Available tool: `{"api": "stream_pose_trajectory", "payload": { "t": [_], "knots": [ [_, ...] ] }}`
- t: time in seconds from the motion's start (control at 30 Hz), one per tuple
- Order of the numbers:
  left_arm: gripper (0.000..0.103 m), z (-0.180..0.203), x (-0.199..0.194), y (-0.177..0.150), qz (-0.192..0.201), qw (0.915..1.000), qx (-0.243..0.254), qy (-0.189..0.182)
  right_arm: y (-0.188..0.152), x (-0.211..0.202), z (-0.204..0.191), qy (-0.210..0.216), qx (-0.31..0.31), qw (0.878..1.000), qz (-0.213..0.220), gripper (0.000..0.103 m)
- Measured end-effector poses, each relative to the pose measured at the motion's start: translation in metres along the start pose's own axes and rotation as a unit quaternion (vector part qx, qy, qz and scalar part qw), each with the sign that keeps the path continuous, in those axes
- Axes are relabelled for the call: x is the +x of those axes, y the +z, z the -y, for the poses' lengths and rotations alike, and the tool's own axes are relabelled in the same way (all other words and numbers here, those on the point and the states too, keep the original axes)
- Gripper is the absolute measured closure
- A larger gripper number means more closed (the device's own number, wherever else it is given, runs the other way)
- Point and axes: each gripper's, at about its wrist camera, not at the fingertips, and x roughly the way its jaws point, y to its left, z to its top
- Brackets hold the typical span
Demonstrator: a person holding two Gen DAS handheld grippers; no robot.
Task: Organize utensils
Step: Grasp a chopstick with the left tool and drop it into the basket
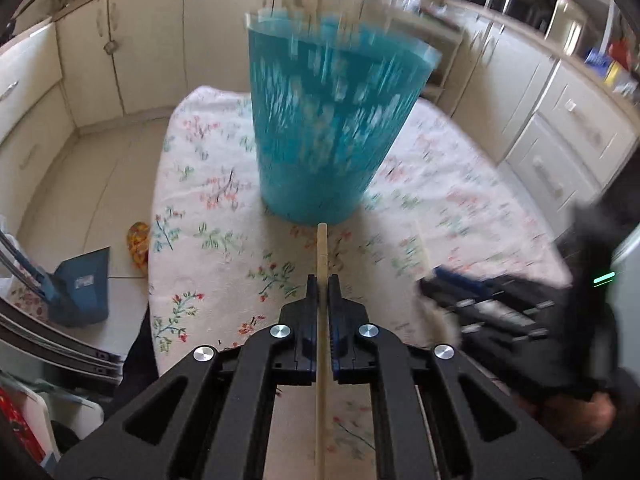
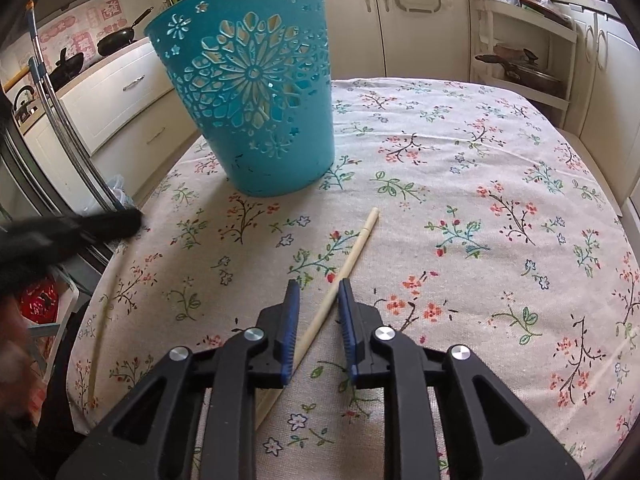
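Observation:
A teal cut-out basket [image 1: 328,120] stands upright on the floral tablecloth [image 1: 224,240]; it also shows in the right wrist view [image 2: 256,92]. My left gripper [image 1: 322,280] is shut on a wooden chopstick [image 1: 321,252] that points toward the basket's base. My right gripper [image 2: 318,286] is open, its jaws on either side of a second chopstick [image 2: 352,252] that lies on the cloth [image 2: 460,200]. The left gripper appears blurred in the right wrist view [image 2: 92,224], with its chopstick [image 2: 104,312] below it. The right gripper shows blurred in the left wrist view [image 1: 500,304].
The table edge drops to a tiled floor on the left [image 1: 80,184]. A blue dustpan [image 1: 82,284] stands on the floor. Cream kitchen cabinets [image 2: 424,20] surround the table. A shelf rack with pots [image 2: 520,64] stands at the far right.

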Motion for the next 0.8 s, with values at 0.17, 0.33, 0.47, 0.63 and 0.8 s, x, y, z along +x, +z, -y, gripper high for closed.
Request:
{"api": "stream_pose_trajectory", "payload": {
  "t": [0.17,0.33,0.47,0.63,0.8],
  "knots": [
    [0.098,0.003,-0.057,0.038,0.075,0.9964,-0.014,-0.035,-0.001,0.0,-0.003,-0.001,-0.004,1.0,0.002,0.078],
    [0.098,0.015,-0.099,0.093,0.171,0.9846,-0.011,-0.037,-0.001,-0.001,-0.004,-0.001,-0.007,1.0,0.003,0.077],
    [0.098,0.027,-0.118,0.129,0.214,0.9761,-0.003,-0.04,-0.001,-0.001,-0.001,0.003,-0.003,1.0,0.004,0.077],
    [0.099,0.04,-0.142,0.159,0.251,0.967,0.013,-0.038,-0.001,-0.001,0.001,0.009,0.002,1.0,0.004,0.076],
    [0.099,0.049,-0.148,0.177,0.288,0.9575,0.019,-0.013,0.0,0.0,0.001,0.011,0.001,1.0,0.003,0.075]
  ]
}}
